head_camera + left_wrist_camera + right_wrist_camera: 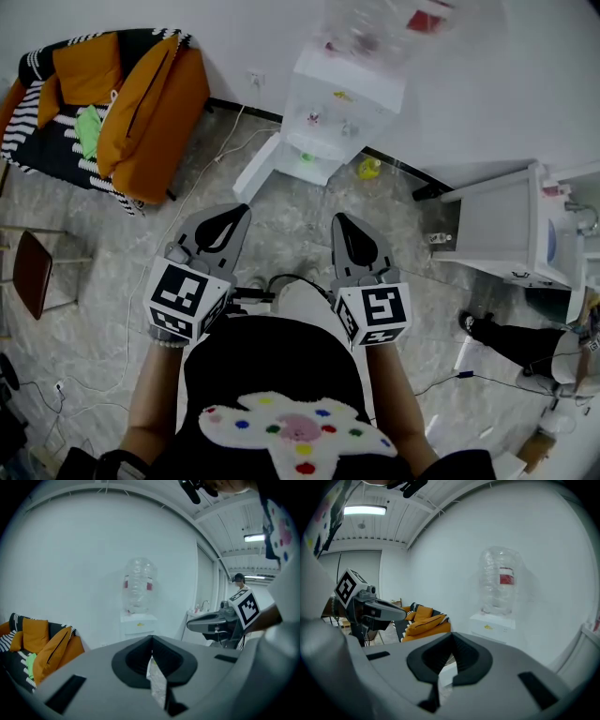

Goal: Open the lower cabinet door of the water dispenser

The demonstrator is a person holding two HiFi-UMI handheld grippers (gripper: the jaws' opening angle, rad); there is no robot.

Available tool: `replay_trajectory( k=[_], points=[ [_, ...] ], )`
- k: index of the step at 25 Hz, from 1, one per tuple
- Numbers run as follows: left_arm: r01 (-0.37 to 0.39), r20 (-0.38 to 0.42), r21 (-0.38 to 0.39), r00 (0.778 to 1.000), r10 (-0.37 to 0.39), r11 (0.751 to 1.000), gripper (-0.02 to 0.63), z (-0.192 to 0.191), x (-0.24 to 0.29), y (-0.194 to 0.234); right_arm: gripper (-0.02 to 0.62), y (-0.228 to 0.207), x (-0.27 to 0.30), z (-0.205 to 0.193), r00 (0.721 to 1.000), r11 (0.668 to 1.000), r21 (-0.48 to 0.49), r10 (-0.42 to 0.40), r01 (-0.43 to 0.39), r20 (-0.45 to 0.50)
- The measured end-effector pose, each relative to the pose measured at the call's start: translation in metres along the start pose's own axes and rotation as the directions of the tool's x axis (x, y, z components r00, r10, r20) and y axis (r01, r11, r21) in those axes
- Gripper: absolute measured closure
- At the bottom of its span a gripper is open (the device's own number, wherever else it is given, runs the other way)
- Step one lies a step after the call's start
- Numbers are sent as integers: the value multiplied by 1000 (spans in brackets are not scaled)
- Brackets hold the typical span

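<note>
The water dispenser [342,103] is a tall white box with a clear, bumpy plastic bottle [375,28] on top. Its lower cabinet door [317,139] is smooth and white and faces both grippers, well apart from them. The left gripper [241,209] and right gripper [339,218] are grey with black pads. Both pairs of jaws are pressed together and hold nothing. Shiny grey stone floor [281,234] lies between them and the door. A soft orange chair [141,103] sits far left.
</note>
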State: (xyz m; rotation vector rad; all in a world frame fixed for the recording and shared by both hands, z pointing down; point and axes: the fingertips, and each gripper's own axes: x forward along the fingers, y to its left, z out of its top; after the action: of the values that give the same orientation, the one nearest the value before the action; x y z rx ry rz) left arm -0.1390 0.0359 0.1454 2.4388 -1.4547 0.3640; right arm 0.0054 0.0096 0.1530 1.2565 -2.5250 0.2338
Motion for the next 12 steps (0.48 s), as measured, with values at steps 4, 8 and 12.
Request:
replay_trajectory(
  k=[4,8,12],
  points=[
    [5,12,3,1000,-5,1000,592,3,1,-1,592,2,-2,0,1000,1000,-4,-2,2,1],
    [10,4,-8,1000,-10,1000,592,-1,0,-1,592,2,-2,1,1000,1000,-5,-6,6,4],
    [13,4,-5,1000,-13,1000,592,-1,0,-1,592,3,-3,0,1000,1000,-8,-7,7,2]
  ],
)
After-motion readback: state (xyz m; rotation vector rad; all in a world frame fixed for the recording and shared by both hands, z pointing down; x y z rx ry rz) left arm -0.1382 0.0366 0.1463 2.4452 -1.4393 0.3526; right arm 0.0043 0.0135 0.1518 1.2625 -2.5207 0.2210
